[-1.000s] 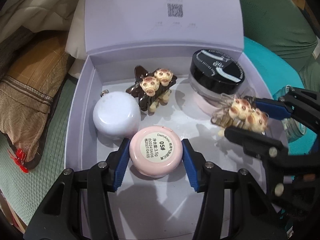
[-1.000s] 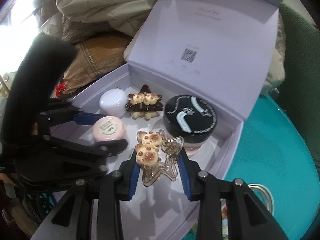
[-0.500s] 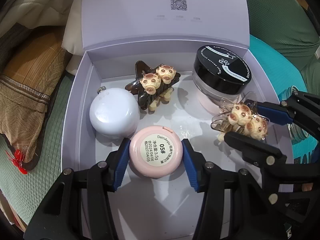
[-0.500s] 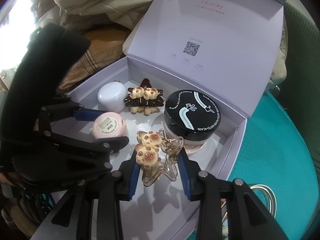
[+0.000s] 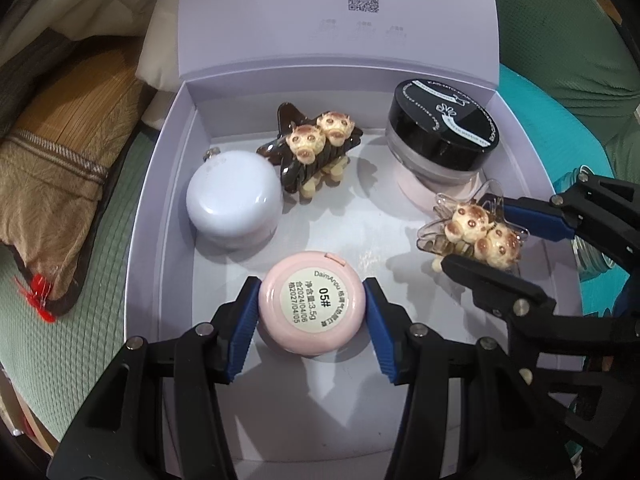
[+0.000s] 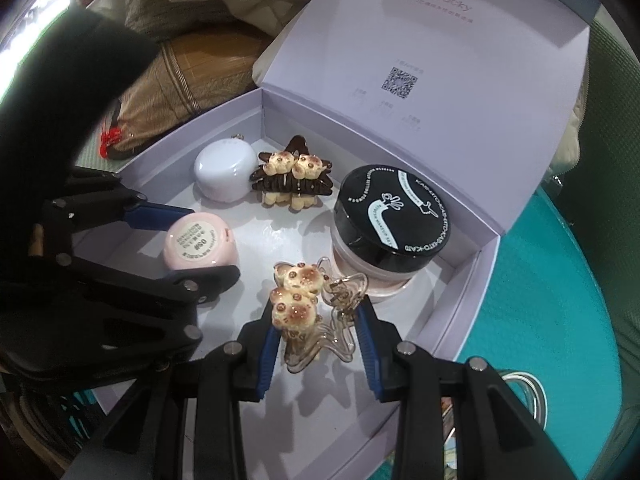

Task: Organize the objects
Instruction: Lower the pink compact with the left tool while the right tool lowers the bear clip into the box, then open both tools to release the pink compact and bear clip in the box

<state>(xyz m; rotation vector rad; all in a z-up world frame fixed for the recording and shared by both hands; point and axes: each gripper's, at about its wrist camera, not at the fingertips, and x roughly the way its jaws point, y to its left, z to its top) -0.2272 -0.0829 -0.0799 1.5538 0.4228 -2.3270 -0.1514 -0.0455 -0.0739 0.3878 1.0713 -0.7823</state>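
In my left gripper [image 5: 311, 312] the jaws sit either side of the pink compact [image 5: 312, 303], low centre of the left view, label up, inside the lilac box [image 5: 168, 184]; I cannot tell whether they are pressing it. Right of it, my right gripper [image 6: 318, 330] is clamped on the clear hair clip [image 6: 308, 308], its long axis running along my jaws, just beside the black-lidded jar [image 6: 394, 220].

Inside the open gift box [image 5: 168, 208], from the left wrist view: the domed case [image 5: 234, 204] sits at left, a hair claw clip [image 5: 316, 148] just behind-right of it, the lidded jar [image 5: 442, 136] in the back right corner. Nearer — the labelled compact [image 5: 312, 304] at centre front, between the left gripper [image 5: 310, 320] fingers; a second claw clip [image 5: 476, 232] lies right, before the jar.
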